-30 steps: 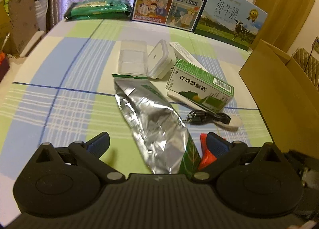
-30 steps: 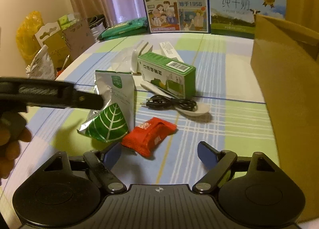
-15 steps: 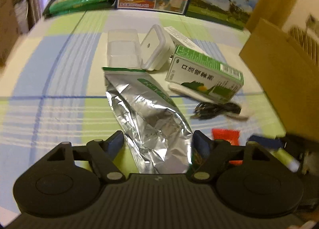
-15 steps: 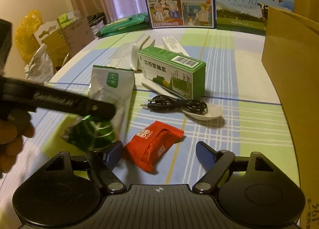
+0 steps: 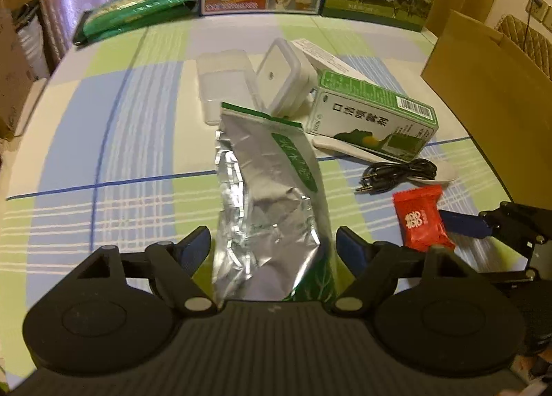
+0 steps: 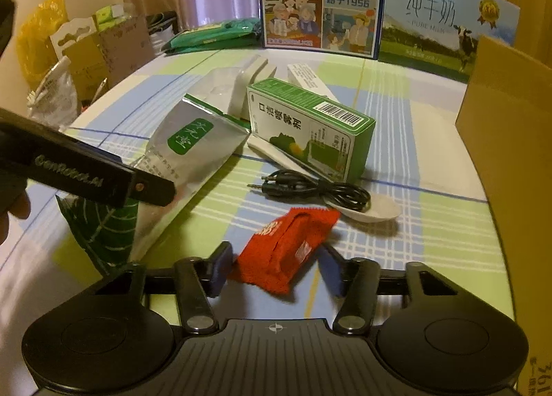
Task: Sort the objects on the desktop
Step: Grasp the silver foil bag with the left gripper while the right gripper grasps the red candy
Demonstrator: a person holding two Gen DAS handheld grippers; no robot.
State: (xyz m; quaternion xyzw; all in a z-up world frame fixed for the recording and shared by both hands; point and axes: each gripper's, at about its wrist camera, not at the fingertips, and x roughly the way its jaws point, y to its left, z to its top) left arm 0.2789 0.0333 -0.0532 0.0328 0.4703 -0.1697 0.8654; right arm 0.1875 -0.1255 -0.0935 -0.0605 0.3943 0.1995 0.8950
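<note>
Here, both grippers sat low over a checked table (image 5: 114, 127) strewn with small items. The left gripper (image 5: 272, 244) was open, its fingers on either side of a silver pouch (image 5: 265, 196) but apparently not pressing it, probably lined up to close. The right gripper (image 6: 274, 266) was also open, fingers bracketing a red packet (image 6: 286, 247), seemingly just short of gripping. Beyond lay a green box (image 6: 310, 127), a black cable (image 6: 317, 189) over a white spoon (image 6: 369, 211), and clear tubs (image 5: 224, 82). A cardboard box (image 6: 510, 154) stood at the right, likely the sorting bin.
</note>
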